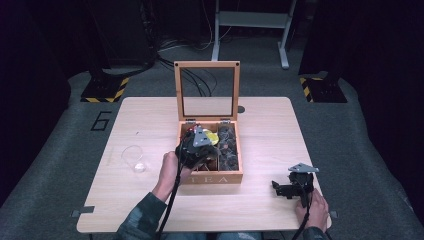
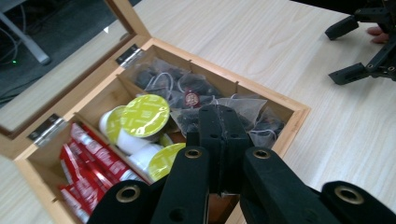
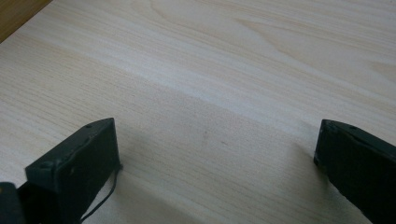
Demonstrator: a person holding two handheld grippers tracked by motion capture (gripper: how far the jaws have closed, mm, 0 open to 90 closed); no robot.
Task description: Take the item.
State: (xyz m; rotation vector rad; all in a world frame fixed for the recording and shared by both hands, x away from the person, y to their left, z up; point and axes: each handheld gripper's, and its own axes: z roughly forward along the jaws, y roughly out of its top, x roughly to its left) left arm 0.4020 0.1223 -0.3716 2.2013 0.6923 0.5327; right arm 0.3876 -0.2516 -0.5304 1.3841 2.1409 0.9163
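Hovering our left gripper (image 2: 219, 122), jaws pressed together and empty, over the open wooden tea box (image 1: 210, 177), we'd pinch a light, soft mesh tea bag (image 2: 254, 114) by its top; our right gripper (image 3: 215, 154) rests wide open.

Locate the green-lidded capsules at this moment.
In the left gripper view the green-lidded capsules lie in a middle compartment of the open wooden tea box, between the red sachets and the tea bags, just beyond the left gripper.
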